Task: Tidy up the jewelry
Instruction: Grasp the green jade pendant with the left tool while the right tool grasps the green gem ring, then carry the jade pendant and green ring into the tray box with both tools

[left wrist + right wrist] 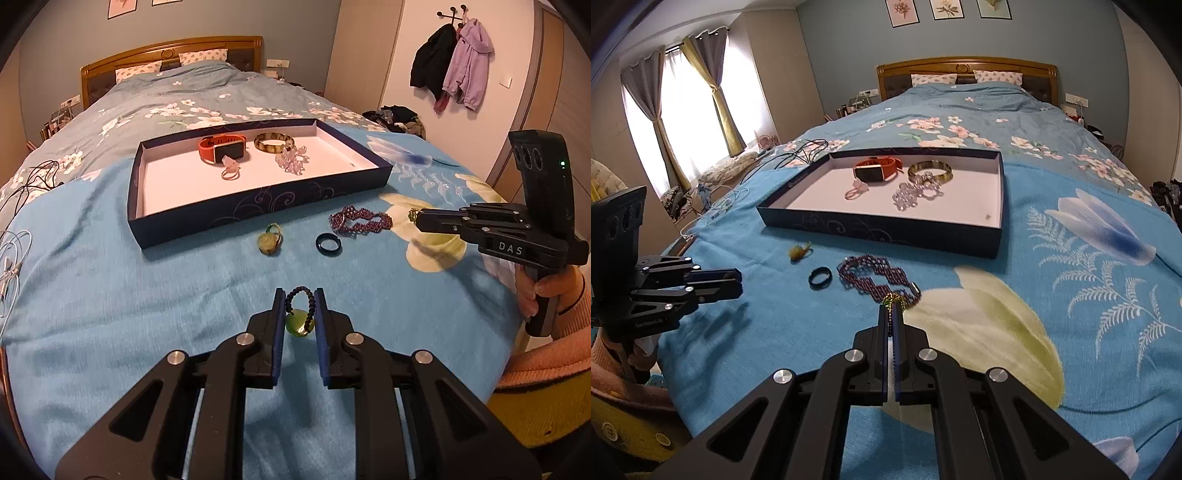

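Jewelry was split between two grips, the bedspread and the box. The left gripper (299, 295) had its blue pads clamped on a green stone pendant (300, 323) with a black beaded loop, carried clear of the blue bedspread (147, 295). The right gripper (892, 308) had its jaws pressed together on a small green-and-gold beaded piece (894, 298) at its tips, too small to identify further; it sat just over one end of the purple beaded bracelet (877, 277).

Three items lay loose on the bedspread in front of the box: that bracelet, a dark ring (328, 243) and a second green pendant (269, 240). The navy box (177, 230) stood beyond them, open, already holding an orange-strapped smartwatch (221, 148), a gold bangle (274, 142), a clear crystal bracelet (290, 162) and a small pink ring (231, 172).

Judgement: the step in hand was carrying, both pieces gripped and neither yet delivered. The next move called for bringing each gripper forward over the near wall of the box, to a bare patch of its white floor, before releasing.
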Demonstrator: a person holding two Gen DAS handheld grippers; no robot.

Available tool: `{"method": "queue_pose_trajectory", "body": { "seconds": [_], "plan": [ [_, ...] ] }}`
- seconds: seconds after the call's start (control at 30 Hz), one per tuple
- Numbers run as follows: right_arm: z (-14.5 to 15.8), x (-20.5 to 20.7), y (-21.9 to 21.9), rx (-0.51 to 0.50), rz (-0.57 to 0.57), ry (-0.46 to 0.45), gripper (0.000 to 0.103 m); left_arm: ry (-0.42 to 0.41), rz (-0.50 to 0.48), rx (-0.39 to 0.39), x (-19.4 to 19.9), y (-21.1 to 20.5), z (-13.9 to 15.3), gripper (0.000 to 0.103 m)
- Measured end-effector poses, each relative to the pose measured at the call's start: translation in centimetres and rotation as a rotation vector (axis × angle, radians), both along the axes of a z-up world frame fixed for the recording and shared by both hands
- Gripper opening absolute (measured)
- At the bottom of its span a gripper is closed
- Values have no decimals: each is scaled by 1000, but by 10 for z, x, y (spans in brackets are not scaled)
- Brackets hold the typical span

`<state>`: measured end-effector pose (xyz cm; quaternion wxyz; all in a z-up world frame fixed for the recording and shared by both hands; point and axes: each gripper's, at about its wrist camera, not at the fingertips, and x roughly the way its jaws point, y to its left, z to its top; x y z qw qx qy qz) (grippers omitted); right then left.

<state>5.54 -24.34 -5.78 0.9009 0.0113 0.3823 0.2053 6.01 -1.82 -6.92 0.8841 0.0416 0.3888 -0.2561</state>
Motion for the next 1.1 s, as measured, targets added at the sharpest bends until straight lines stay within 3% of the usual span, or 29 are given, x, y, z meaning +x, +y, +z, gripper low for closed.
{"method": "queue_pose_trajectory", "body": {
  "seconds": [1.1],
  "plan": [
    [28, 28, 15, 29, 34, -92, 1, -65, 44, -56, 32, -2, 23, 15]
  ]
}}
